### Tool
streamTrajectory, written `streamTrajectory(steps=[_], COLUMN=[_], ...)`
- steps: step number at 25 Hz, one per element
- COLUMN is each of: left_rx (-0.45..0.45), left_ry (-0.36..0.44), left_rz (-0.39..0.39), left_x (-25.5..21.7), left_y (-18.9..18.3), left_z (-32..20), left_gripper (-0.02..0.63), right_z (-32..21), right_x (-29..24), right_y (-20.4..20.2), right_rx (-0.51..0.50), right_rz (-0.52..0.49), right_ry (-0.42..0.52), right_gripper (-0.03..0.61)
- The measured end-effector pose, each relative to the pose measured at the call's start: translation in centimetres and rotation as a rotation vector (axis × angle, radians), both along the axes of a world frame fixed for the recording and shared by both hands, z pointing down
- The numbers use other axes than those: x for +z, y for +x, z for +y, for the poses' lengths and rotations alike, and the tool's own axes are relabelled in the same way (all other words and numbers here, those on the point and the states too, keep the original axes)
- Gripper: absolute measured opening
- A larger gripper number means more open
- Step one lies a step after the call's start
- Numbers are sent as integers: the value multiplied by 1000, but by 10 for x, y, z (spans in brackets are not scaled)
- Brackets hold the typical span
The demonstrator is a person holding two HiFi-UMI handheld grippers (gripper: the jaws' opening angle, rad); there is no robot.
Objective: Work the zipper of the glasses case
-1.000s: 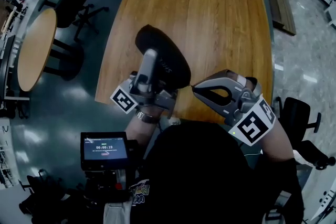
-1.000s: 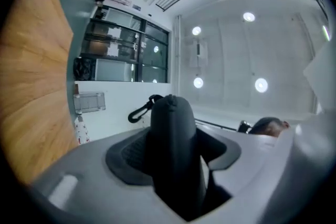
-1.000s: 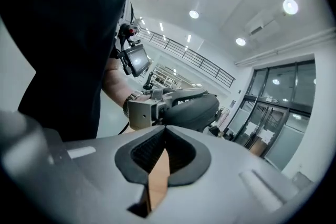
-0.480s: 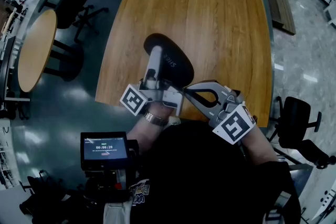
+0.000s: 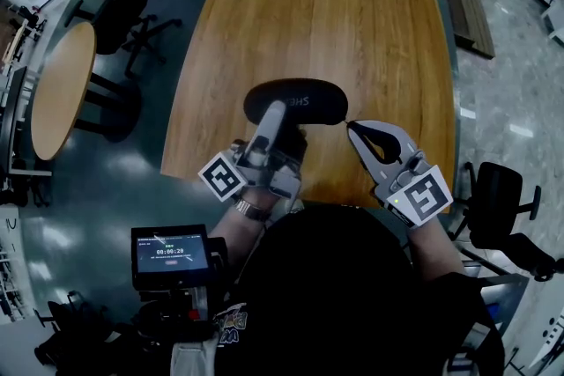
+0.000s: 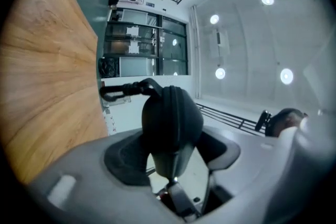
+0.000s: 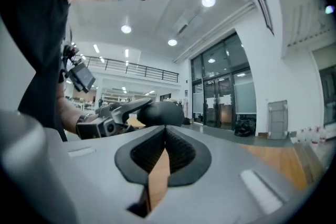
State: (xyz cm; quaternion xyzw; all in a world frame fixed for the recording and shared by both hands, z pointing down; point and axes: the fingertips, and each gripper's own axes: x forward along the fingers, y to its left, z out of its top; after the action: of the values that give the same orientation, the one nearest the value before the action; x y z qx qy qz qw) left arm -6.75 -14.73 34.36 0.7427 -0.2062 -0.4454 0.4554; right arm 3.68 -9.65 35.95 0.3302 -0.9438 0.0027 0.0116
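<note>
black and oval, the glasses case (image 5: 295,99) lies crosswise in front of me over the near part of the wooden table (image 5: 352,22). my left gripper (image 5: 282,122) has it clamped across the body, one pad on each shell. in the left gripper view the zip seam runs straight down the end of the case that faces the camera, and the carry loop (image 6: 123,90) sticks out to one side. my right gripper (image 5: 352,126) is clenched, pads pressed together with nothing that i can see between them. its tip sits just beside the right-hand end of the case (touching or just short, i cannot tell from the head view).

i read this as the approach step: case secured, puller not yet taken. i cannot pick out the puller in any view. next i would need to part the right jaws, find the tab along the seam near that end and close on it. then i would draw it round the curve while the left grip holds firm against the pull. the risk, as i judge it, is the case twisting in the left pads if i drag off the seam's line.
</note>
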Motion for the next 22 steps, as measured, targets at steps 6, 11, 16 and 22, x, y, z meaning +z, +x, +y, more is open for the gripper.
streamTrajectory(steps=[6,11,16,22], left_rx=[34,10,62,186], left_ry=[30,-28,-53,-44], left_rz=[-26,-4,-52,-120], left_x=[6,14,28,41], left_y=[15,8,14,30], left_z=[15,10,17,37], left_gripper=[253,254,255,255], right_z=[2,10,17,18], right_x=[1,3,1,16], right_y=[15,7,6,-15], right_rx=[-16,-33,-44,-182], right_rz=[-40,-45,42,352], right_ry=[-32,-34,35,151], right_gripper=[6,32,223,318])
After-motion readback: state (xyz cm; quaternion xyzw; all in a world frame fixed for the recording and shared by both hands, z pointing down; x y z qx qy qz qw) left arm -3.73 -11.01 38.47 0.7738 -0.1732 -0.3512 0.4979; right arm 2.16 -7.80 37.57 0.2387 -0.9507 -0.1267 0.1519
